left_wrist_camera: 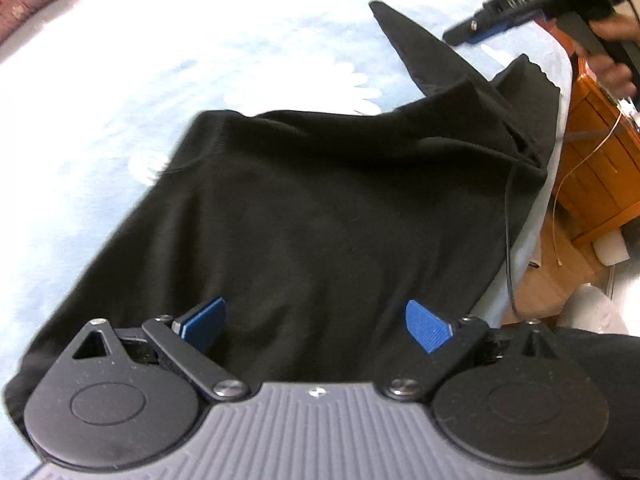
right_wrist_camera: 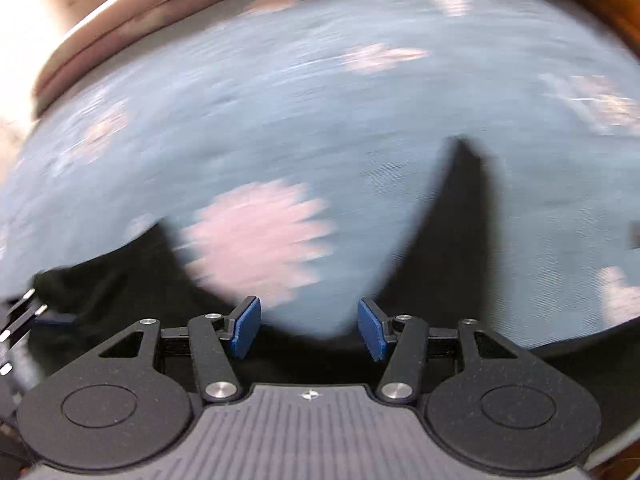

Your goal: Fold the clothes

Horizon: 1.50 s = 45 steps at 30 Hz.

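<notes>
The left tongs (left_wrist_camera: 316, 326) have a grey ribbed body, two black round discs, black link arms with silver screws, and two blue ridged pads (left_wrist_camera: 426, 326). The right tongs (right_wrist_camera: 310, 328) are built the same: grey ribbed body, black discs, triangular cut-outs, silver screws, blue pads (right_wrist_camera: 245, 328). Seen from the left, their black side bears pale lettering, blurred.
</notes>
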{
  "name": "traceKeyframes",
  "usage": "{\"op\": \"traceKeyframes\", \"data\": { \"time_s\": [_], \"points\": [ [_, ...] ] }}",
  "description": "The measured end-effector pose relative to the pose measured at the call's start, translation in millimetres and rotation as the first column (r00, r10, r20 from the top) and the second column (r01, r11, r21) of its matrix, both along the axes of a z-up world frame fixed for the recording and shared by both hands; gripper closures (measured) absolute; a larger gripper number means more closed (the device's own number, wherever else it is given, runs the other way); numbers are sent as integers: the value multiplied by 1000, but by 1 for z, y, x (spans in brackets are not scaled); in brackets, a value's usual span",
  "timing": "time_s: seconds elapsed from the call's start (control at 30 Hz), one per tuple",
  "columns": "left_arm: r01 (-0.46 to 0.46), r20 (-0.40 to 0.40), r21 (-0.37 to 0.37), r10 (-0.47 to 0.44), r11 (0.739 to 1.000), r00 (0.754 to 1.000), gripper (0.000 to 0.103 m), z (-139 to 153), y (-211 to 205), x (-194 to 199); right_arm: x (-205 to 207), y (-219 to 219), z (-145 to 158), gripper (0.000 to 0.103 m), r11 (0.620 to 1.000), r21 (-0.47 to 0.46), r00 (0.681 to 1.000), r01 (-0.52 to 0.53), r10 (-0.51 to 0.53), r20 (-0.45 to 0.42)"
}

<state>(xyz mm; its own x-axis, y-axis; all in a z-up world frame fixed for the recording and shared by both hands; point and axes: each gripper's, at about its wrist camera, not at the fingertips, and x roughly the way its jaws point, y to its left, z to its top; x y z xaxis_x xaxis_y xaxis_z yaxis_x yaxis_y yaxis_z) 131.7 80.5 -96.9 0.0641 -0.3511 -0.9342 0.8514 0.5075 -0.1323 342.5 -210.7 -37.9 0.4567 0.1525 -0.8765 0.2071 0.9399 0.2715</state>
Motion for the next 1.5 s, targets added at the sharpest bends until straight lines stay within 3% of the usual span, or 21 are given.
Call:
{"op": "traceKeyframes", "data": {
  "time_s": [0.2, 0.33, 0.43, 0.47, 0.53, 0.6, 0.67, 0.77, 0.83, 0.9, 0.93, 1.07, 1.2, 1.27, 1.33, 1.4, 1.47, 1.5],
  "points": [
    [-19, -59, 89, 24, 996, 998, 6, -21, -25, 0, 1, -76, -28, 44, 995, 33, 996, 91, -91, -3],
    [-7, -56, 139, 15, 990, 998, 6, -28, -40, 0, 1, -127, -47, 45, 987, 55, 988, 152, -152, -6],
    [10, -49, 168, -2, 986, 999, 4, -32, -48, -1, 5, -125, -53, 45, 991, 39, 991, 131, -131, -10],
    [16, -47, 175, -8, 984, 999, 4, -33, -50, -1, 6, -121, -55, 48, 992, 31, 993, 119, -119, -11],
    [23, -47, 184, -14, 983, 999, 4, -33, -52, 0, 8, -115, -54, 81, 994, -23, 994, 105, -105, -11],
    [24, -49, 189, -15, 982, 999, 4, -34, -54, 1, 9, -106, -47, 90, 993, -73, 996, 92, -92, -2],
    [26, -46, 194, -17, 981, 999, 4, -35, -55, 1, 11, -91, -40, 90, 990, -128, 998, 56, -56, 6],
    [27, -44, 198, -19, 980, 999, 4, -36, -56, 1, 14, -44, -32, 81, 970, -203, 990, -132, 140, 23],
    [28, -43, 197, -20, 980, 999, 4, -36, -56, 1, 14, -12, -29, 58, 937, -198, 953, -287, 300, 39],
    [25, -44, 191, -17, 981, 999, 4, -37, -55, 1, 9, 10, -30, 52, 887, -230, 906, -400, 420, 45],
    [25, -44, 187, -17, 982, 999, 4, -37, -54, 1, 8, 15, -31, 51, 875, -243, 898, -418, 438, 33],
    [34, -34, 175, -28, 984, 999, 3, -37, -50, 0, 5, -6, -31, 51, 923, -188, 939, -337, 343, 4],
    [30, -29, 166, -25, 986, 999, 2, -38, -48, -1, 7, -60, -35, 40, 992, -29, 992, -125, 125, 2],
    [24, -31, 161, -20, 987, 999, 2, -38, -47, -1, 10, -85, -44, 39, 993, 116, 1000, -22, 23, -12],
    [21, -36, 156, -16, 987, 999, 2, -38, -45, 0, 10, -93, -53, 39, 975, 220, 1000, 6, -4, -11],
    [26, -36, 153, -21, 988, 999, 2, -38, -44, 1, 13, -88, -57, 39, 978, 206, 999, -28, 32, -17],
    [38, -31, 152, -33, 988, 999, 2, -39, -43, 0, 16, -77, -60, 45, 985, 153, 996, -81, 86, -27],
    [45, -27, 152, -41, 987, 999, 1, -39, -42, -1, 17, -72, -61, 67, 986, 135, 994, -95, 101, -35]
  ]
}}
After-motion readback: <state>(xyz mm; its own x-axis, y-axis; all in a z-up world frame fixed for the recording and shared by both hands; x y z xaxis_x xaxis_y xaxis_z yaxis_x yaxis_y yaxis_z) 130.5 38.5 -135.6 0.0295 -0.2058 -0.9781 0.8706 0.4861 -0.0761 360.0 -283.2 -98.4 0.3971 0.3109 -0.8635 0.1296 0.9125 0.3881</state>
